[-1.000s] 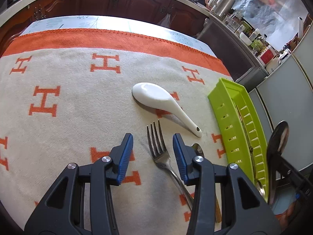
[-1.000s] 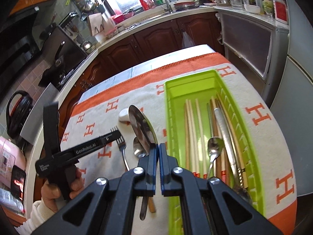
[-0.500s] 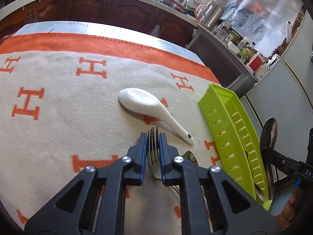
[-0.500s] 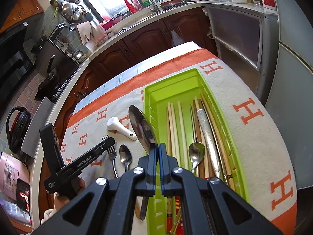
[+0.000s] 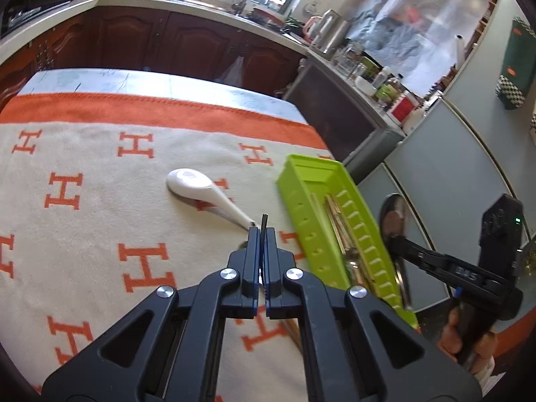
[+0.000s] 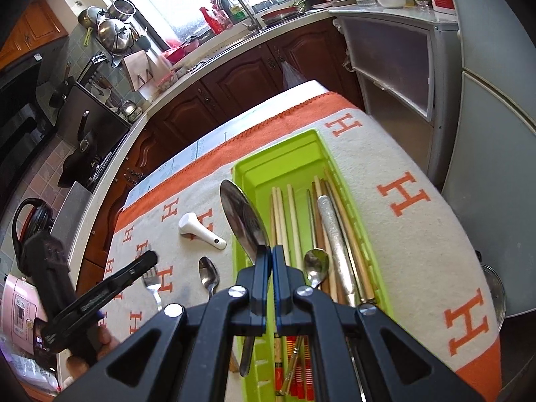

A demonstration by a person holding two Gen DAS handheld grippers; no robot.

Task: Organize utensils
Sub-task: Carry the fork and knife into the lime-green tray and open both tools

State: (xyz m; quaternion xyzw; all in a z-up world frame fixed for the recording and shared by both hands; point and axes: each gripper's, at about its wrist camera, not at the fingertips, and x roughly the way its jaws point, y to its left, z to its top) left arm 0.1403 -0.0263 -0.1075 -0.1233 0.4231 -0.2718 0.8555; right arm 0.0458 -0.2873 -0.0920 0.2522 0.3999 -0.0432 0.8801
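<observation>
Left gripper (image 5: pixel 261 234), wide open second ago, now clamped on fork (image 5: pixel 264 222), tines edge-on between pads; white spoon (image 5: pixel 201 190) just beyond, tray (image 5: pixel 303 181) to right. Keep grip firm, lift clear before swinging over rim.

Right wrist view: right gripper (image 6: pixel 270 251) closed on large spoon (image 6: pixel 243 216), bowl over tray's left wall. Count: one small spoon (image 6: pixel 208 273) on cloth, one white spoon, one fork; tray holds one spoon, one knife, several chopsticks.

Your left gripper (image 5: pixel 262 238) is pinching the fork (image 6: pixel 152 279) edge-on, while your right gripper (image 6: pixel 270 251) is clamping a large metal spoon (image 6: pixel 243 221), bowl up, over the green tray (image 6: pixel 258 164). Ahead of the left tips, a white ceramic spoon (image 5: pixel 204 194) is lying flat.
</observation>
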